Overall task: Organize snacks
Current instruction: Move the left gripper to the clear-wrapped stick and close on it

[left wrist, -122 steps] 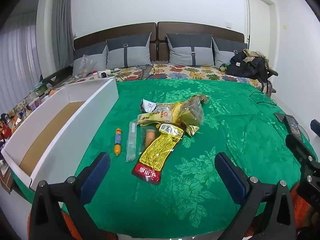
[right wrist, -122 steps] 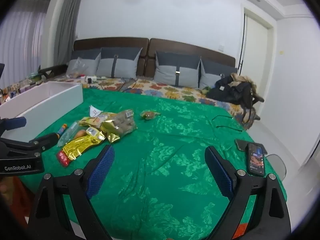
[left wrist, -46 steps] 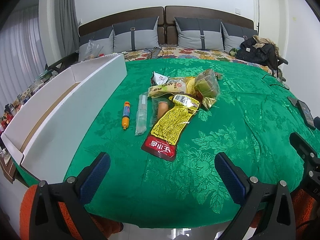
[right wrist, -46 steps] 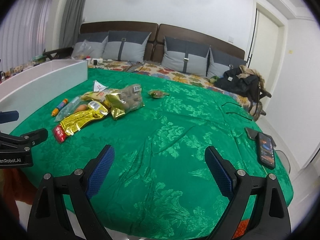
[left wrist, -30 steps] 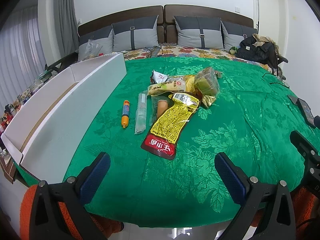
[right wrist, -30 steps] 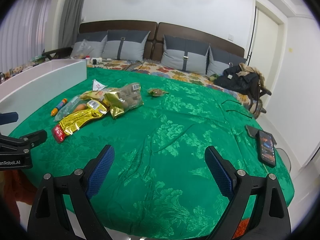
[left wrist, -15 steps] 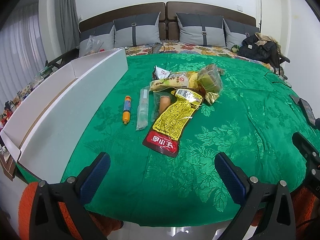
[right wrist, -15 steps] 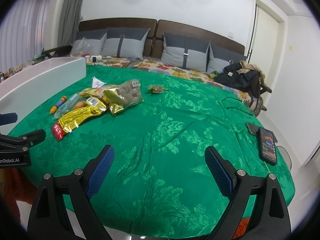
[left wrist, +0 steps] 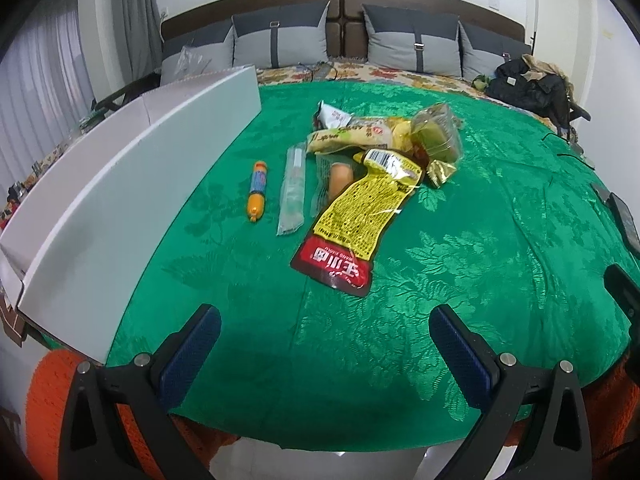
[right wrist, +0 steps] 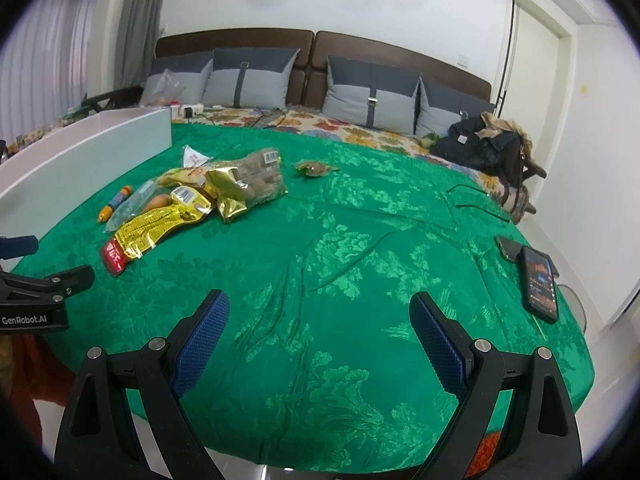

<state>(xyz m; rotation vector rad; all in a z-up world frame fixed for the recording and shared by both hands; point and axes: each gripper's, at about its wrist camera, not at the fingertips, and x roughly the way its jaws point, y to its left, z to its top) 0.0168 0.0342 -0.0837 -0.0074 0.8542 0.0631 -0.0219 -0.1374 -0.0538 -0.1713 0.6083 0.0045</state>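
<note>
1. We see our left claw (left wrist: 325, 338) spread wide and holding nothing, above the near edge of a green bedspread (left wrist: 460, 264).
2. Our right claw (right wrist: 319, 326) is just as wide open and empty, over the same cover farther right.
3. Ahead of the left claw lies a yellow and red snack packet (left wrist: 356, 224), its far end resting on a heap of snack bags (left wrist: 400, 136).
4. Left of that packet lie a clear wrapper (left wrist: 293, 192) and, apart from it, a small orange sausage stick (left wrist: 257, 190).
5. A long white box (left wrist: 132, 184) stands open along the bed's left side.
6. One small green snack (right wrist: 314, 168) lies alone beyond the heap.
7. Two phones (right wrist: 538, 280) rest at the right edge.
</note>
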